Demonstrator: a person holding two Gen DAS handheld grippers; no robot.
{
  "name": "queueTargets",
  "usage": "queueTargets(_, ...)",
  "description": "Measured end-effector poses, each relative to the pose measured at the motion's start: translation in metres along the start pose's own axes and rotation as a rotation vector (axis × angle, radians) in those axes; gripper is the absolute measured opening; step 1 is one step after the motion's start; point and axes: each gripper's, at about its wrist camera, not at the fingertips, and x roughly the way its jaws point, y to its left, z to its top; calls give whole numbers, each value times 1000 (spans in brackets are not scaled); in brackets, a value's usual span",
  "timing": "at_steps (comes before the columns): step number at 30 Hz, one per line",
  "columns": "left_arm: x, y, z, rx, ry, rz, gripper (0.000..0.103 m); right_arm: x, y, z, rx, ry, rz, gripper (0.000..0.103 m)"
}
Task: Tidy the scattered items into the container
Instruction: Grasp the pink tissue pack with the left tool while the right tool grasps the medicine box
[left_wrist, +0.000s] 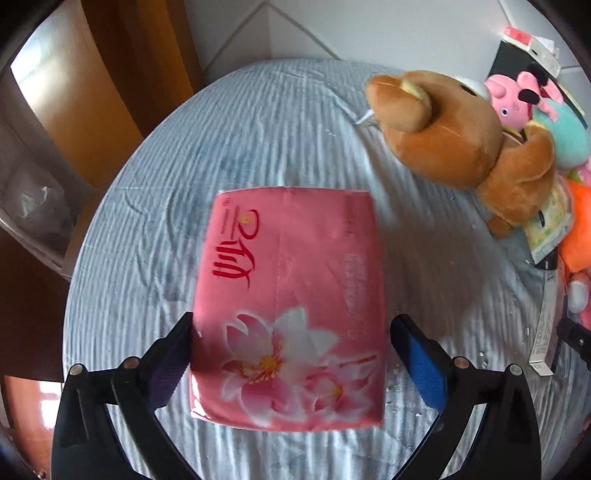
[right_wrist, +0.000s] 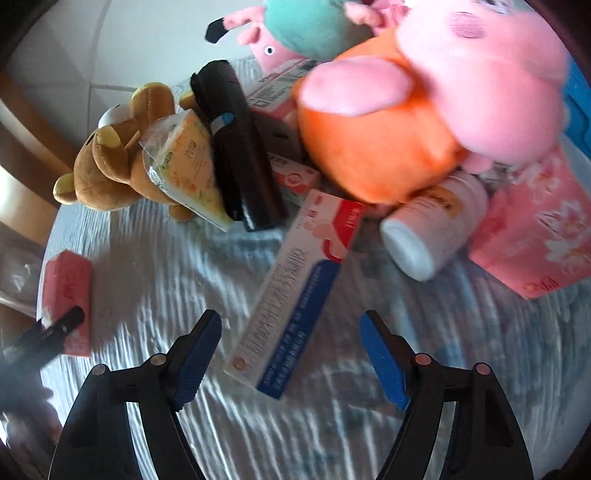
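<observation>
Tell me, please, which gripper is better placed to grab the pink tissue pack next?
Left. The left gripper already straddles the pink tissue pack, jaws open at its sides. The right gripper hangs open over the toothpaste box instead.

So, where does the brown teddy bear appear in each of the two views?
Left wrist view: brown teddy bear at upper right, on the striped tablecloth.
Right wrist view: upper left, behind a yellow packet.
Shared landmark: the orange plush.
</observation>
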Motion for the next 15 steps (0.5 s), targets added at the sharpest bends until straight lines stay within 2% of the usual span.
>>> queueTargets(1, 0, -5, -1, 16, -8, 10, 101, 7, 3, 0, -13, 11, -22, 77)
queueTargets(2, 0, -8, -4, 32, -10, 32, 93, 15, 5, 0, -23, 35, -40, 72)
queueTargets(3, -1, -11, -6, 44, -14, 55, 92, 19, 4, 2, -27, 50, -51, 63)
queueTargets(4, -3, -12, -9, 46, -21, 54, 92, 17, 6, -1, -44, 37, -72, 48)
queueTargets(6, -9, -9, -19, 23, -30, 19, 92, 14, 7, -7, -66, 30, -84, 45)
queueTargets(12, -37, -9, -80, 17, -60, 17, 91, 3, -1, -42, -177, 32, -111, 40)
queueTargets(15, -49, -16, -104, 20, -68, 16, 92, -1, -7, -51, -188, 28, -85, 41)
